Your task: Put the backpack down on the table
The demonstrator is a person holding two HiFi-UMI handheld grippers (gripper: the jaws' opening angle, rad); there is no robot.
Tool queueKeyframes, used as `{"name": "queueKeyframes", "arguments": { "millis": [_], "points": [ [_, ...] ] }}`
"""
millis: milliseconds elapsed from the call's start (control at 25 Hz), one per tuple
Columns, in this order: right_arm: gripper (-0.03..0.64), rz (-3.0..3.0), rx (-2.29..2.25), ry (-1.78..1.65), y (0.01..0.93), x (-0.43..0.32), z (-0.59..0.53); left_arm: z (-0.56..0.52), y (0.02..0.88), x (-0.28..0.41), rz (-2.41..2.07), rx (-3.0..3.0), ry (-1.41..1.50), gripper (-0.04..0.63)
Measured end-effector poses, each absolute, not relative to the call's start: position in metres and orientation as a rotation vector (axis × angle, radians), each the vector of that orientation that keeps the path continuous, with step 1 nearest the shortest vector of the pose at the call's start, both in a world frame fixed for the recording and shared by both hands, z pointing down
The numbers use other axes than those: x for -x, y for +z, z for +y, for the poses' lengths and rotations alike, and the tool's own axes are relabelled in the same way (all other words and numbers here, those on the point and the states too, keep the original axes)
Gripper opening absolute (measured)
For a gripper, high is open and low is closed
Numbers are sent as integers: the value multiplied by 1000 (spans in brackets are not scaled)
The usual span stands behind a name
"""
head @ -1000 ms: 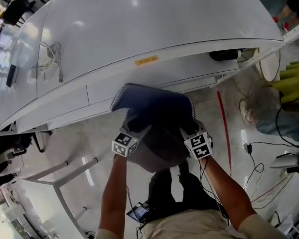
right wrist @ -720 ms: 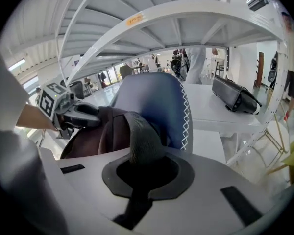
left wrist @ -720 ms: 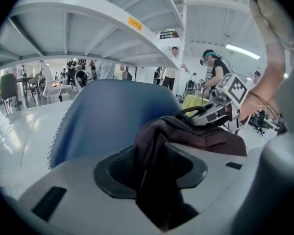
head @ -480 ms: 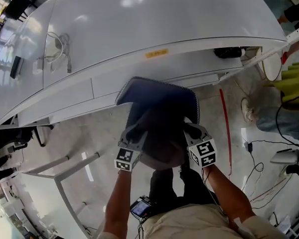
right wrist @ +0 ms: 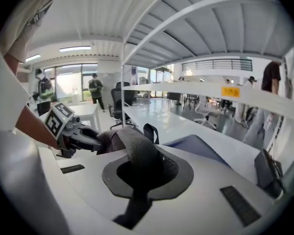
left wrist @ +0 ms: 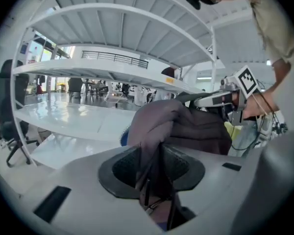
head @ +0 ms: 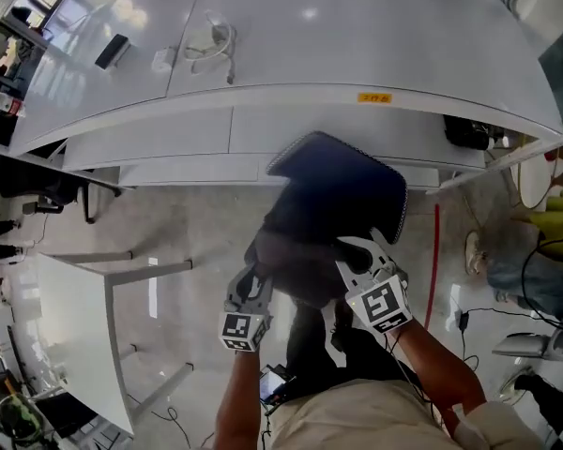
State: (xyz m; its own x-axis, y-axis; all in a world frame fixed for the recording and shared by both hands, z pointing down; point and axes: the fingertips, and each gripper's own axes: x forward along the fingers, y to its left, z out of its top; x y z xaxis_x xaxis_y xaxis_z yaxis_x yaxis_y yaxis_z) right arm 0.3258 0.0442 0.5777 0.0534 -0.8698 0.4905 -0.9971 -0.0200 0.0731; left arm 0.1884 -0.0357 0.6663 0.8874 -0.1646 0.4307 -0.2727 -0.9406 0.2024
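Observation:
The backpack (head: 333,200), dark navy with a grey underside, hangs in the air just in front of the white table's (head: 310,45) near edge. Both grippers hold it from below. My left gripper (head: 253,284) grips the bag's lower left; in the left gripper view its jaws have just been closing, and grey fabric (left wrist: 159,126) is bunched tight between them. My right gripper (head: 355,248) is shut on a grey mesh shoulder strap (right wrist: 139,153), which runs between its jaws in the right gripper view. From there the left gripper (right wrist: 81,138) shows across the bag.
On the far left of the tabletop lie a coiled white cable (head: 211,40) and a black device (head: 113,50). A yellow label (head: 375,97) marks the table's edge. A small white table (head: 75,326) stands at the left. Floor cables and a person's leg (head: 516,270) are at the right.
Both grippers have risen with the backpack, which now hangs higher and tilted to the right. The left jaws have closed on the fabric.

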Motion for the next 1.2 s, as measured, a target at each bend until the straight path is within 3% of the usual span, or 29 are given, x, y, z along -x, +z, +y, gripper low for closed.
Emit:
{"name": "queueKeyframes", "arguments": {
  "millis": [480, 1200],
  "points": [
    [32, -2119, -1660, 199, 463, -232, -42, -73, 555, -83, -801, -2848, 382, 117],
    [32, -2488, -1259, -20, 336, 99, -192, -151, 414, 257, -1398, -2753, 375, 110]
  ]
}}
